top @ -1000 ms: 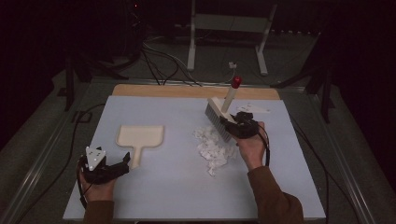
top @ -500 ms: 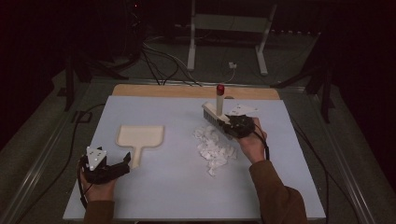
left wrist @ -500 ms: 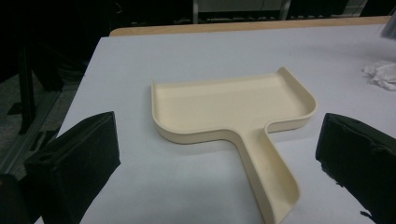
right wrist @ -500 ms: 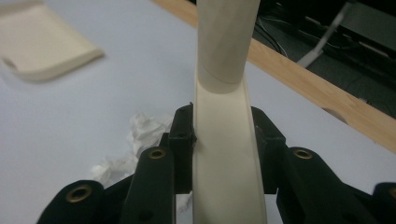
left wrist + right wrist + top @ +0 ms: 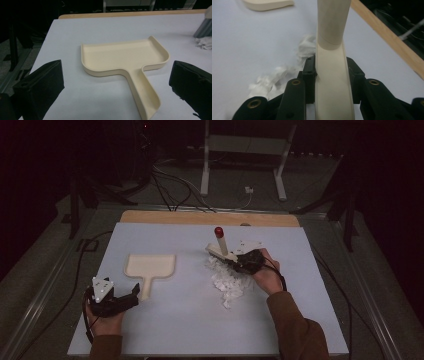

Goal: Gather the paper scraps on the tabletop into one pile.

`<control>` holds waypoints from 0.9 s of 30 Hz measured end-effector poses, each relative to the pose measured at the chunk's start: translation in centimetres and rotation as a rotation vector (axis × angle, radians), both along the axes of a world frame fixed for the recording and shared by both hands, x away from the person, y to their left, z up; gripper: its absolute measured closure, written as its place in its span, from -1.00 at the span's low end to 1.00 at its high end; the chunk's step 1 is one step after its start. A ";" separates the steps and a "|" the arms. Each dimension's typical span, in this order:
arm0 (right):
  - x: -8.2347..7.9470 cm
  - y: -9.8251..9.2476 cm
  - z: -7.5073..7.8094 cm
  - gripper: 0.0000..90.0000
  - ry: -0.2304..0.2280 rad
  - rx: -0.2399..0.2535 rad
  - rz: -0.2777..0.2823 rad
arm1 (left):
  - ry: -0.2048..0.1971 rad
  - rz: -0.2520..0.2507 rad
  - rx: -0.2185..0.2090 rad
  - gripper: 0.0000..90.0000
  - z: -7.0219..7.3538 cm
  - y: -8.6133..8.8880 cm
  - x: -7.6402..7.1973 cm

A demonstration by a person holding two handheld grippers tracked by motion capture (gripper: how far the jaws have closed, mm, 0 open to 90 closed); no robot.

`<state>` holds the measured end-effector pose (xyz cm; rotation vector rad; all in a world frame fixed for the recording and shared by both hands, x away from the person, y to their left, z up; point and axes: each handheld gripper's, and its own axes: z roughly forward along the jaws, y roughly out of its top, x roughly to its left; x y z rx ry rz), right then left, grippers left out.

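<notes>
a: the right gripper (image 5: 239, 261) has its jaws clamped on the brush (image 5: 333, 75), on the pale flat part of the handle. the red tip of the brush handle points up and away from the person. the brush head is down at the far edge of the pile of white paper scraps (image 5: 227, 282), which lies right of the middle of the table (image 5: 190, 330).

b: and the left gripper (image 5: 131, 296)?

a: it rests near the front left of the table, jaws wide apart and holding nothing. the cream dustpan (image 5: 125, 58) lies flat just in front of it, its handle toward that gripper. the dustpan is well apart from the scraps.

b: so what could go wrong?

a: i think the main risk is the gap. if the brush sweeps now, the scraps have a long bare way to go and can spread out, because they are light and loose. also nobody holds the dustpan, so the brush could push it along the smooth table.

b: and the grip?

a: the handle is smooth and stands steep. when the bristles press down, it may turn between the pads. i cannot tell from the pictures how firm the hold is.
</notes>
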<state>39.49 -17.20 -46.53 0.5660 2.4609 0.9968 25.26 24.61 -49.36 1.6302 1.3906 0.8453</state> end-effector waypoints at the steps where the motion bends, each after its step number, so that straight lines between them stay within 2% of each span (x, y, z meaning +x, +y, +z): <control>1: -0.1 -0.1 0.0 0.50 0.001 -0.003 0.017 | 0.000 0.000 0.000 -0.99 0.0 0.0 0.0; 9: -1.7 -1.5 0.4 0.50 0.027 0.000 0.113 | 0.002 -0.001 0.002 -0.99 -0.1 -0.1 0.0; 12: -2.2 -1.9 0.7 0.50 0.035 0.002 0.131 | 0.003 -0.001 0.004 -0.99 -0.1 -0.2 0.1; 15: -2.2 -2.1 0.9 0.50 0.016 0.020 0.091 | 0.005 -0.005 0.003 -0.99 -0.1 -0.3 0.1; 22: -1.6 -2.8 1.4 0.50 0.009 0.141 -0.040 | 0.007 -0.005 0.002 -0.99 -0.1 -0.2 0.1; 24: -1.7 -3.3 1.5 0.50 0.001 0.163 -0.078 | 0.007 -0.005 0.003 -0.99 -0.1 -0.2 0.1; 27: -1.9 -3.8 1.8 0.50 0.000 0.171 -0.133 | 0.006 -0.007 0.003 -0.99 -0.1 -0.3 0.1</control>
